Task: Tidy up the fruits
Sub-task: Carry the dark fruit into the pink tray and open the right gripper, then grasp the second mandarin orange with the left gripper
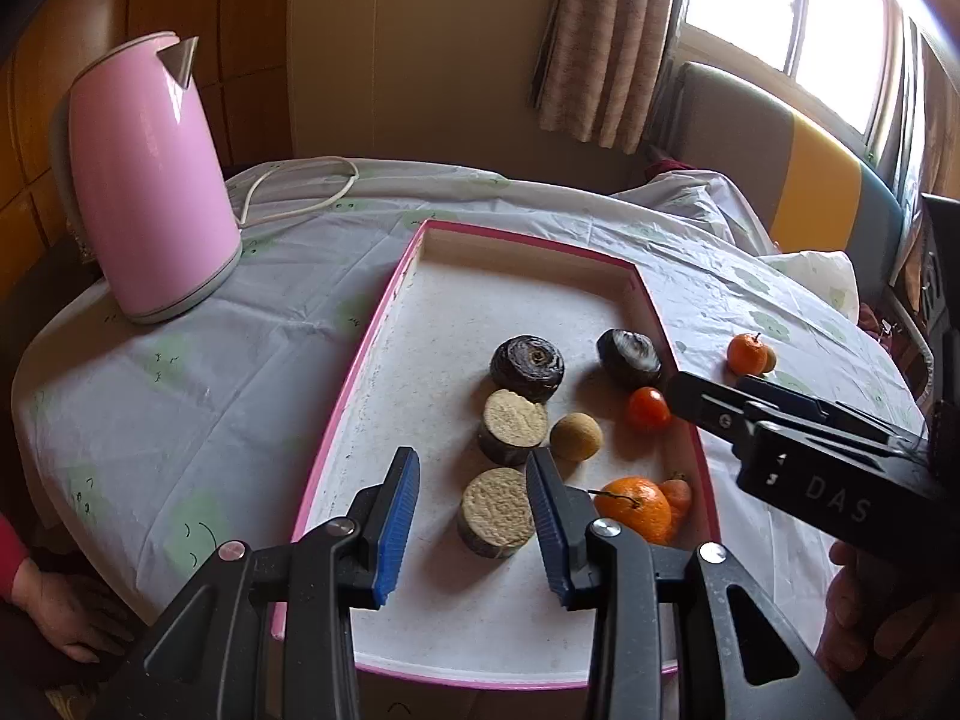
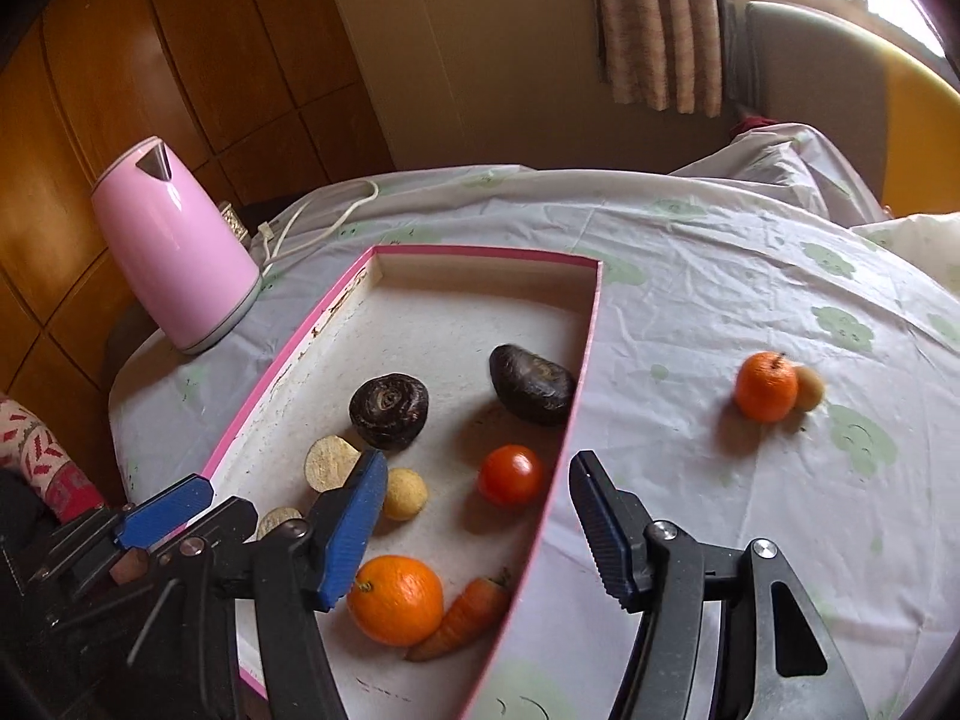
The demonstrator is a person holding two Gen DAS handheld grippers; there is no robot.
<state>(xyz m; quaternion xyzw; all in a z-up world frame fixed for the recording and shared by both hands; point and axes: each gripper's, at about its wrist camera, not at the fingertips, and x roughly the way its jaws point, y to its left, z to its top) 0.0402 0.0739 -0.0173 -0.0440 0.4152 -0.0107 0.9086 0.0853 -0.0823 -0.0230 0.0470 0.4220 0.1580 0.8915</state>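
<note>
Jaws: left gripper (image 1: 474, 525) and right gripper (image 2: 477, 531) both released, empty.
Next: right reaches far-right for tangerine (image 2: 767, 387) on counter (image 2: 690, 276), clearing tray (image 2: 585, 360) wall.

Right gripper (image 2: 471, 519) left finger covers part of cut root slice (image 2: 330, 463); second slice (image 2: 277, 521) mostly hidden behind it. Small fruit (image 2: 810, 387) behind loose orange (image 2: 767, 387) blurred, half hidden. Carrot (image 1: 677, 493) beyond left gripper (image 1: 474, 531) mostly behind tray orange (image 1: 639, 507).

One pink-rimmed tray (image 2: 585, 372) holds two dark round fruits (image 2: 390, 411), two cut tan-faced pieces (image 1: 513, 426), one tan ball (image 2: 406, 493), one tomato (image 2: 510, 474), one orange (image 2: 396, 599) and one carrot (image 2: 465, 618). On the cloth lie one more orange (image 2: 765, 387) and one tan ball (image 2: 810, 387). One pink kettle (image 2: 174, 252) stands beside the tray.
</note>
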